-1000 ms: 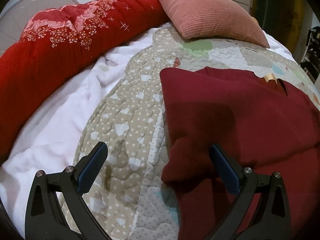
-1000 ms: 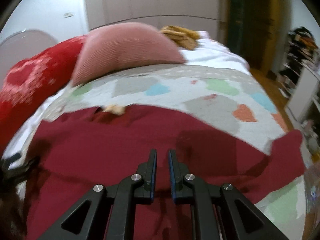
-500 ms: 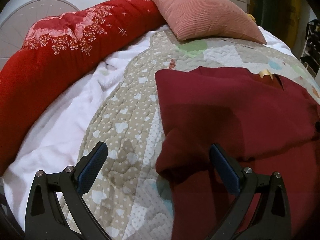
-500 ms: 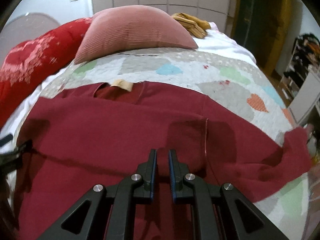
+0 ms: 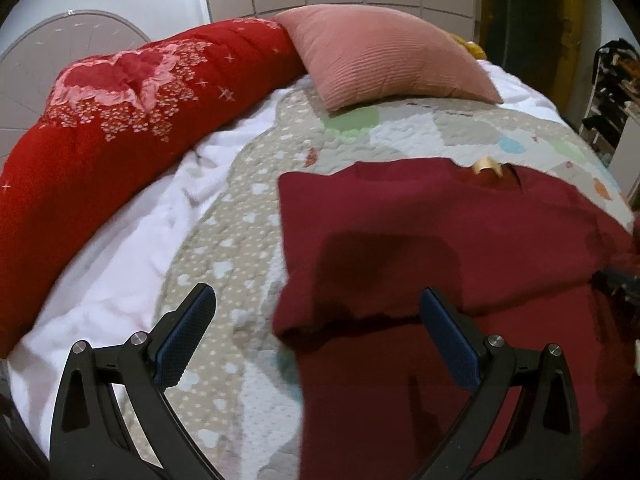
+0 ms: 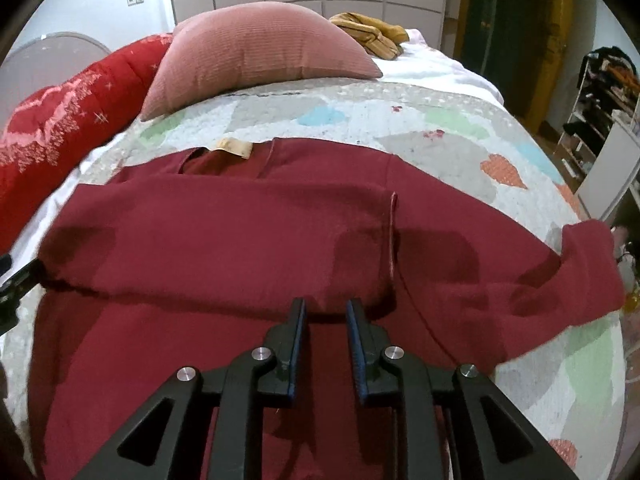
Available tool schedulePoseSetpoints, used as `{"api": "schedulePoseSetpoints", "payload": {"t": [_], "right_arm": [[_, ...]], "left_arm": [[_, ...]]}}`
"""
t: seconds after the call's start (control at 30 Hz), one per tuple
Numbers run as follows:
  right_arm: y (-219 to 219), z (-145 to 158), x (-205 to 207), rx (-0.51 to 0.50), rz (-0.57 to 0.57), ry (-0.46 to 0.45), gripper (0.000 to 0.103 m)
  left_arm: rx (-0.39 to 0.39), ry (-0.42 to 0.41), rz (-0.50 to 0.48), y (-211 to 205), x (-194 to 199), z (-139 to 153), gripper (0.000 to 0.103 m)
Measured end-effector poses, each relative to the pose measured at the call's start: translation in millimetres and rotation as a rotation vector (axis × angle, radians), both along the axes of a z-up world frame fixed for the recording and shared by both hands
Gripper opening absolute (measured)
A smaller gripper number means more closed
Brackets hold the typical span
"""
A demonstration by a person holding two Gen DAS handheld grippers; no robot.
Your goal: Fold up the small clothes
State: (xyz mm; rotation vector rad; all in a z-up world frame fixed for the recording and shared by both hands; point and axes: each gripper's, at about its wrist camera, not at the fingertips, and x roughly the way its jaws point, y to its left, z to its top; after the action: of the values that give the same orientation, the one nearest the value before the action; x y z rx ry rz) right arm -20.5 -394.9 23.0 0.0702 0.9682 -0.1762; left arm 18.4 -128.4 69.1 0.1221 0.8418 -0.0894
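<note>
Garment (image 6: 248, 240): dark red long-sleeved top, laid flat on the quilt (image 6: 360, 120), collar end toward the pink pillow (image 6: 256, 52). A tan neck label (image 6: 234, 147) is seen at the collar, on the pillow side of the top. One sleeve is seen folded across the body; its cuff edge (image 6: 394, 232) lies near the middle of the top. The other sleeve (image 6: 576, 264) is stretched out away from the body toward the side of the quilt furthest from the red blanket (image 6: 60, 120), cuff bunched at the quilt's edge.

Right gripper (image 6: 326, 312): held low over the top, just short of the folded sleeve's near edge. Its jaws have just been opening and now stand slightly parted; nothing is pinched between them, only cloth seen below the gap. Contact with the fabric cannot be told.

Left gripper (image 5: 316, 312): released, jaws spread wide. One finger (image 5: 188, 328) is seen over bare quilt (image 5: 224, 248), the other over the top (image 5: 420, 232), so the fold's corner nearest the red blanket (image 5: 120, 128) falls between them. Nothing is gripped.

Relative to the top: pink pillow (image 5: 384, 64) well beyond the collar, red blanket along the far side past a white sheet (image 5: 100, 272), mustard cloth (image 6: 368, 34) behind the pillow.
</note>
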Motion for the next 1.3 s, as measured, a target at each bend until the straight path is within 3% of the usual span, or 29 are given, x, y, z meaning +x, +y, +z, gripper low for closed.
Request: {"api": "schedulePoseSetpoints", "payload": {"t": [0.1, 0.17, 0.37, 0.53, 0.7, 0.73, 0.8, 0.83, 1.0, 1.03, 1.07, 1.17, 1.3], "right_arm": [[-1.4, 1.0, -6.7, -0.012, -0.003, -0.010, 0.024], [-5.9, -4.7, -8.2, -0.006, -0.024, -0.004, 0.036], [-10.7, -12.9, -13.1, 0.017, -0.027, -0.033, 0.040], [-32.8, 8.8, -27.8, 0.072, -0.068, -0.079, 0.040], [-77.9, 44.9, -40.6, -0.003, -0.196, -0.153, 0.044], [-86.7, 49.7, -38.6, -0.018, -0.227, -0.151, 0.045], [-110.9, 55.1, -28.9, -0.058, -0.310, -0.129, 0.058], [-120.2, 54.0, -22.6, -0.073, -0.337, -0.109, 0.069], [-168.3, 28.0, 7.8, -0.032, -0.415, -0.003, 0.069], [-171.9, 22.6, 10.2, -0.019, -0.414, 0.009, 0.059], [-175.9, 16.7, 8.4, 0.001, -0.409, 0.020, 0.034], [-177.0, 21.5, -19.3, 0.026, -0.377, -0.026, 0.010], [-170.6, 37.9, -80.6, 0.044, -0.369, -0.106, 0.009]], "left_arm": [[-0.055, 0.050, -0.008, -4.5, 4.8, -7.2, 0.102], [-0.062, 0.071, -0.004, -8.6, 8.0, -16.3, 0.102], [0.031, 0.113, -0.019, -25.2, 11.1, -43.8, 0.102], [-0.016, 0.124, -0.006, -18.3, 13.0, -45.7, 0.102], [-0.036, 0.122, 0.006, -16.3, 12.0, -47.6, 0.102], [-0.032, 0.120, 0.006, -17.0, 11.5, -47.9, 0.102], [-0.030, 0.119, 0.006, -18.0, 11.7, -48.5, 0.102], [-0.030, 0.118, 0.006, -18.0, 11.6, -48.6, 0.102], [-0.028, 0.115, 0.006, -18.2, 11.8, -50.2, 0.102], [-0.027, 0.115, 0.006, -18.1, 12.2, -50.5, 0.102], [-0.028, 0.115, 0.006, -17.8, 12.4, -50.6, 0.102], [-0.028, 0.115, 0.006, -18.0, 11.9, -50.8, 0.102], [-0.027, 0.113, 0.007, -17.8, 12.2, -51.1, 0.102]]}}
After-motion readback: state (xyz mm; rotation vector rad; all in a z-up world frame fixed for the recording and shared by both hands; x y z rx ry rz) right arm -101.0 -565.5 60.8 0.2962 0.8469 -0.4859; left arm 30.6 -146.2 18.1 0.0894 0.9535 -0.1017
